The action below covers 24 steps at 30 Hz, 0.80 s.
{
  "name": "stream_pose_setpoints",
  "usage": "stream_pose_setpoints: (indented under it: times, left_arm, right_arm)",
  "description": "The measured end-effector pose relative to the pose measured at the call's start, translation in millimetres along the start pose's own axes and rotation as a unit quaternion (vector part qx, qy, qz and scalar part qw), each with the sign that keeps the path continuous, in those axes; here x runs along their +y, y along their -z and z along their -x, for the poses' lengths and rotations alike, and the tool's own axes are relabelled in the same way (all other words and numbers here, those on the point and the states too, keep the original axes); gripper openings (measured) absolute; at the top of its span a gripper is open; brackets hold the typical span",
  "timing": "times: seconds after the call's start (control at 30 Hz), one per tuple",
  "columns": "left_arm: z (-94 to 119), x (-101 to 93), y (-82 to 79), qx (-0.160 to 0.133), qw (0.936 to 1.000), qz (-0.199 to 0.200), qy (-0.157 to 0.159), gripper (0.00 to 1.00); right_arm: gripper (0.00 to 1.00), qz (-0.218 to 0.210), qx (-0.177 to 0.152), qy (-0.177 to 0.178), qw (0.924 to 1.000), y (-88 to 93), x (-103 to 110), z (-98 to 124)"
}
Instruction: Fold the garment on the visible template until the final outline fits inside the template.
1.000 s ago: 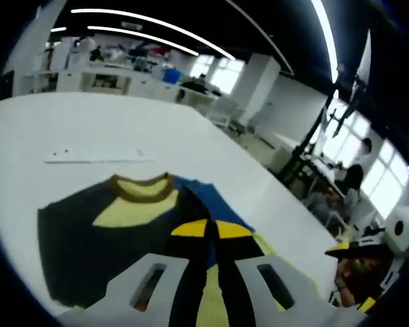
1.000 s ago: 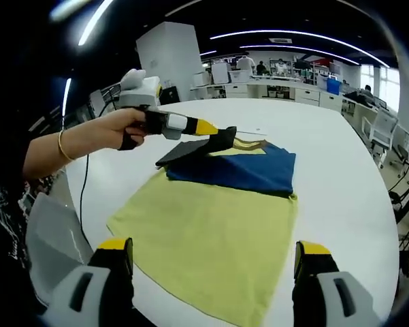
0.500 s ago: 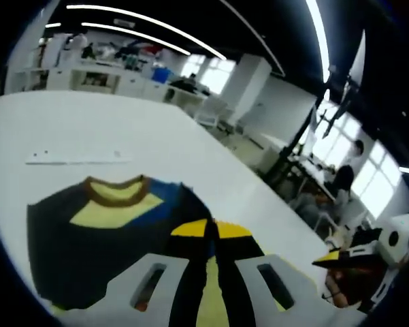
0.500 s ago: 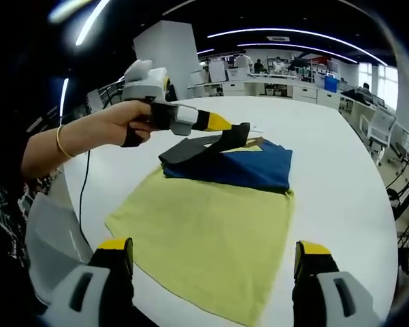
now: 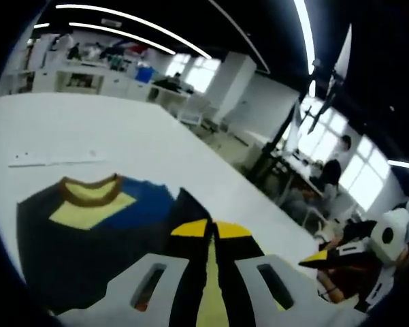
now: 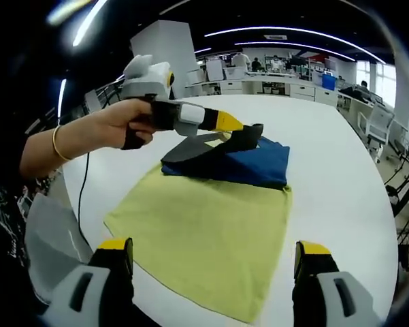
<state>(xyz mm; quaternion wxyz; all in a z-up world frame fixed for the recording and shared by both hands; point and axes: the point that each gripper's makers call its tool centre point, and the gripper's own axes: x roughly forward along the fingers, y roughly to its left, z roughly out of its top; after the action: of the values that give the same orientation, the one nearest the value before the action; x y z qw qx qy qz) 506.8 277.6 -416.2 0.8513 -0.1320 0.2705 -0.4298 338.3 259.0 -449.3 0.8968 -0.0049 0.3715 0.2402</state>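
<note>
We saw left gripper [image 6: 241, 129] pinching dark sleeve of yellow-and-blue garment [image 6: 211, 225], lifted off white table [image 6: 340, 177]; right gripper [image 6: 211, 262] spread, holding nothing. Left gripper view showed brown collar [image 5: 88, 192].

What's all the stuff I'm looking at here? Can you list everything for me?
Garment: one, yellow body with navy and dark upper part and a brown collar, lying on the table, one dark flap lifted.
Table: one, white, large, under the garment.
White strip: one, flat on the table beyond the collar.
Office background: desks, cabinets, windows, ceiling light strips, far behind the table.
Seated person: one, at a desk in the left gripper view.
Left gripper: one, white with yellow tips, shut on the garment's dark flap.
Right gripper: one, yellow-tipped jaws apart, above the near yellow hem.
Hand: one, with a gold bracelet, holding the left gripper.
</note>
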Motion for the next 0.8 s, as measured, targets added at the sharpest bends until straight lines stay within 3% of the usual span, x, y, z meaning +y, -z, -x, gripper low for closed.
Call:
stream_pose_setpoints:
  times: [0.47, 0.6, 0.63, 0.8]
  left_arm:
    - [-16.0, -10.7, 28.3, 0.024, 0.9991, -0.027, 0.021, 0.00]
    - [-16.9, -21.1, 37.6, 0.035, 0.9976, -0.036, 0.048, 0.00]
    - [-17.0, -25.0, 39.8, 0.036, 0.9969, -0.041, 0.057, 0.01]
    - [-13.5, -28.2, 41.5, 0.037, 0.9951, -0.071, 0.057, 0.26]
  right_arm:
    - [0.99, -0.008, 0.001, 0.003, 1.0000, 3.7, -1.5, 1.1]
    - [0.99, -0.011, 0.002, 0.005, 0.9999, 5.3, -2.4, 1.0]
    - [0.99, -0.011, 0.003, 0.005, 0.9999, 5.8, -2.0, 0.6]
    - [0.99, -0.012, 0.004, 0.002, 0.9999, 6.0, 0.0, -1.0]
